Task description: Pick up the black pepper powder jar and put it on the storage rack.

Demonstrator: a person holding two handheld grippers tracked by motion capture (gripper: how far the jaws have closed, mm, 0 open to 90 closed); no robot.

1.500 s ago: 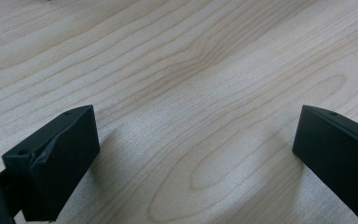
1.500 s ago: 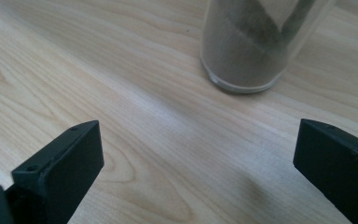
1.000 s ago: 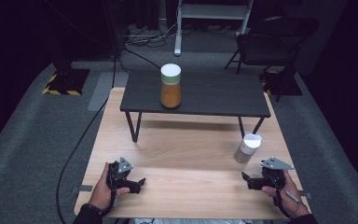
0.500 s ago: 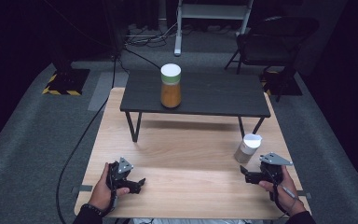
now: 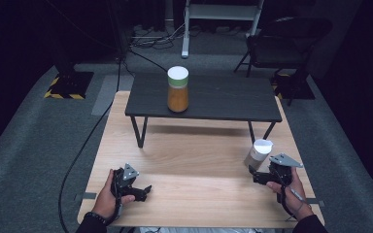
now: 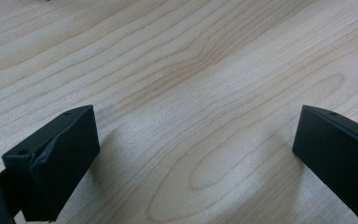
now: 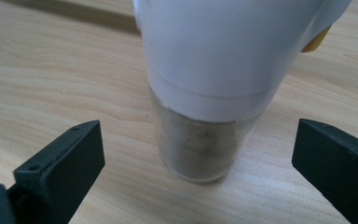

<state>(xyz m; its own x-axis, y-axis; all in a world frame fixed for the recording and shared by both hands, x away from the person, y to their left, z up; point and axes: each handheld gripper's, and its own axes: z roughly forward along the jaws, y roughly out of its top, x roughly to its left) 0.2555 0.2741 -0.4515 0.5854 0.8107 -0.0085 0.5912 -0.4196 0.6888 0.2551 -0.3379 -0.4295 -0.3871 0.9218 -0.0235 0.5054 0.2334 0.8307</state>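
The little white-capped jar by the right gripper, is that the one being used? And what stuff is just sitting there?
Being used:
small white-capped jar, framed by the open right gripper, not yet touched

Just sitting there:
tall orange jar on the black shelf
left gripper, open over bare wooden table
chair behind

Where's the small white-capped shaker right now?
In the high view the shaker stands at the wooden table's right side, just ahead of the open right gripper, not yet gripped.

Low black table (image 5: pixel 223 99) stands across far half of light wooden tabletop (image 5: pixel 194 160). On it, left of centre, upright jar (image 5: pixel 178 89), white lid, orange-brown contents. Black chair (image 5: pixel 286 41) far right on grey floor.
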